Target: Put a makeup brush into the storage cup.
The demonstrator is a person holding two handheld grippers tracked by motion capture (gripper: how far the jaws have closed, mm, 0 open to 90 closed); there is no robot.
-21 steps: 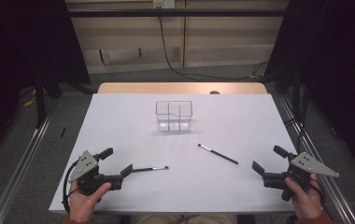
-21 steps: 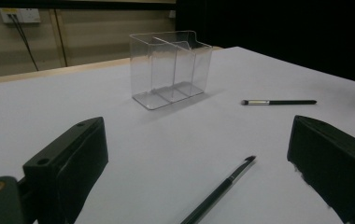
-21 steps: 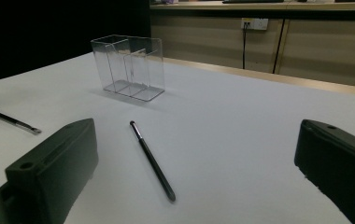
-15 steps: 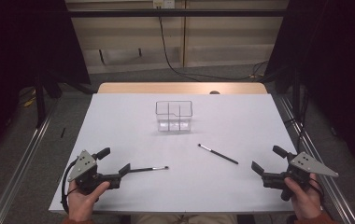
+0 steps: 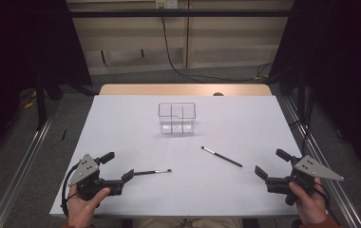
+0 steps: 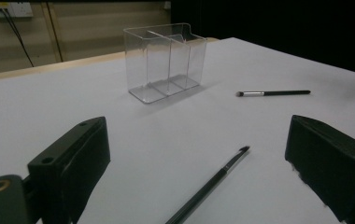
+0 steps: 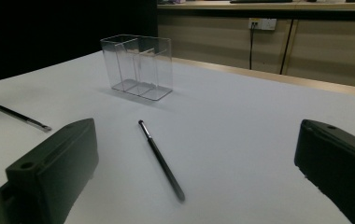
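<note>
Here the white table (image 5: 245, 123) carries a clear plastic organizer (image 5: 176, 118) at its middle — upright, split into compartments, no readable label. Two slim black brushes lie flat: one (image 5: 221, 156) right of centre, the other (image 5: 152, 172) just off the left gripper (image 5: 118, 167). Both that and the right gripper (image 5: 270, 164) stand with jaws apart — holding nothing.
</note>
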